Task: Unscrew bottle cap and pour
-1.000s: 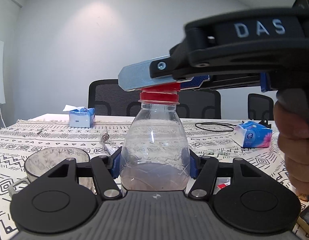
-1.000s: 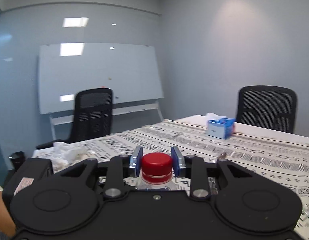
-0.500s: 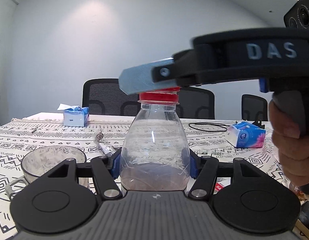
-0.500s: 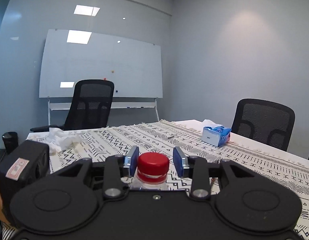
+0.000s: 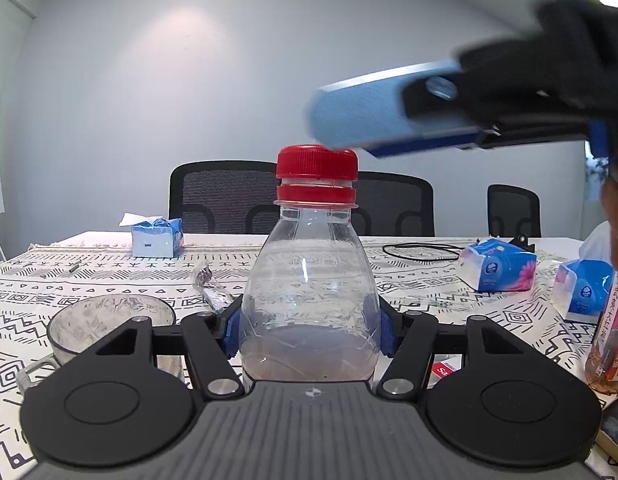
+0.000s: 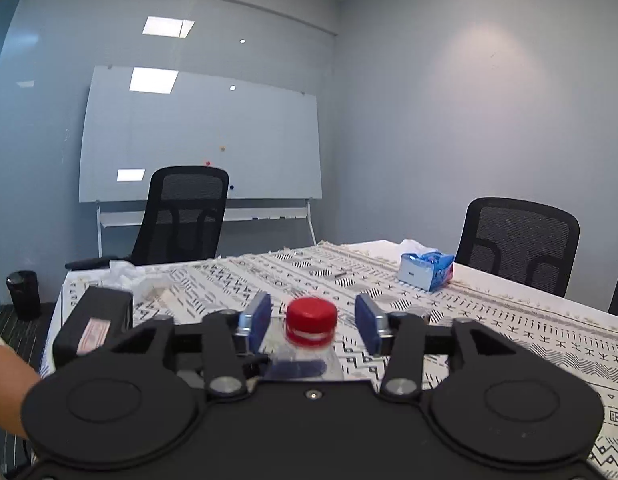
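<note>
A clear plastic bottle (image 5: pixel 309 300) with a little pinkish liquid at its bottom stands upright, and my left gripper (image 5: pixel 309 330) is shut on its body. Its red cap (image 5: pixel 316 162) sits on the neck, slightly raised above the red ring. My right gripper (image 6: pixel 312 322) is open, its blue pads (image 6: pixel 259 318) standing clear on either side of the red cap (image 6: pixel 311 316). In the left wrist view the right gripper's blue finger (image 5: pixel 389 114) is blurred, above and to the right of the cap. A glass cup (image 5: pixel 109 328) stands to the bottle's left.
Tissue packs (image 5: pixel 497 266) and a second one (image 5: pixel 581 290) lie at the right, and a blue tissue box (image 5: pixel 157 236) sits far left. A labelled bottle (image 5: pixel 607 344) stands at the right edge. A black cable (image 5: pixel 421 250), office chairs (image 5: pixel 225 196) and a whiteboard (image 6: pixel 197 140) surround the patterned tablecloth (image 5: pixel 69 280).
My right gripper let go of the red cap, opened wide, and pulled back up and to the right. The left gripper kept hold of the bottle.
</note>
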`<state>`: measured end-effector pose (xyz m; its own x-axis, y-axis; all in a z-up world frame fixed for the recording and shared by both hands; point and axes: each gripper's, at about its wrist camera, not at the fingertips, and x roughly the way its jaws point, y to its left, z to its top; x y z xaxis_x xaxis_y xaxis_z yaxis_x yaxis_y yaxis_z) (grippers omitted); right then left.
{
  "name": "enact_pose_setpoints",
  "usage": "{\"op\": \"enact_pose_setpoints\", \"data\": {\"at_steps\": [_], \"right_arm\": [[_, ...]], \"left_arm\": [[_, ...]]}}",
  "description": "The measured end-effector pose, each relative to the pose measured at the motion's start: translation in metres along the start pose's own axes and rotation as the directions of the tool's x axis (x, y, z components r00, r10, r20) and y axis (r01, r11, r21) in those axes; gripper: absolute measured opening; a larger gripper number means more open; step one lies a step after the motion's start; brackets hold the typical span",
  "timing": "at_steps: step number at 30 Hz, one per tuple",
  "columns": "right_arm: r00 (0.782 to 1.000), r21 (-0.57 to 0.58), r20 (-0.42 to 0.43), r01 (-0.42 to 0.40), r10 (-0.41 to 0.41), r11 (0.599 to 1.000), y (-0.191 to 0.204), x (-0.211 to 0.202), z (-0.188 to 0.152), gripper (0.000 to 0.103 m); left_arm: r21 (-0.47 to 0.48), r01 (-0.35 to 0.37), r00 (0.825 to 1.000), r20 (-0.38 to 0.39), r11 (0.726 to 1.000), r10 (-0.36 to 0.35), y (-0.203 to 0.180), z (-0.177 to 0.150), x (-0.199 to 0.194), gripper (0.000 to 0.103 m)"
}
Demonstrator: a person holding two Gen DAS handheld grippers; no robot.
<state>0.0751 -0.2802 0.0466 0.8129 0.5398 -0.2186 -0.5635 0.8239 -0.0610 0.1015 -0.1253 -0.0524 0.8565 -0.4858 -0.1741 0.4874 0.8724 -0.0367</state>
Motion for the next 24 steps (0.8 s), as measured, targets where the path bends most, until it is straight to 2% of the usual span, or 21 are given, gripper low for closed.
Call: {"op": "enact_pose_setpoints", "data": {"at_steps": [4, 14, 17, 24], "right_arm": [[1.0, 0.027, -0.021, 0.008, -0.007, 1.0, -0.006, 0.02, -0.003, 0.05], [1.0, 0.033, -0.027, -0.005, 0.006, 0.999, -0.01, 0.0, -0.007, 0.054], [1.0, 0.021, -0.024, -0.016, 0.017, 1.0, -0.006, 0.007, -0.004, 0.06], [1.0, 0.031, -0.023, -0.015, 0.016, 0.999, -0.005, 0.023, -0.003, 0.06]], "left_arm": [[-0.002, 0.0, 1.0, 0.0, 1.0, 0.0, 0.001, 0.0, 0.0, 0.059], [-0.004, -0.004, 1.0, -0.001, 1.0, 0.004, 0.001, 0.0, 0.0, 0.059], [-0.005, -0.003, 1.0, -0.001, 1.0, 0.003, 0.002, 0.0, -0.001, 0.059], [-0.007, 0.0, 1.0, -0.001, 1.0, 0.0, 0.002, -0.001, -0.002, 0.059]]}}
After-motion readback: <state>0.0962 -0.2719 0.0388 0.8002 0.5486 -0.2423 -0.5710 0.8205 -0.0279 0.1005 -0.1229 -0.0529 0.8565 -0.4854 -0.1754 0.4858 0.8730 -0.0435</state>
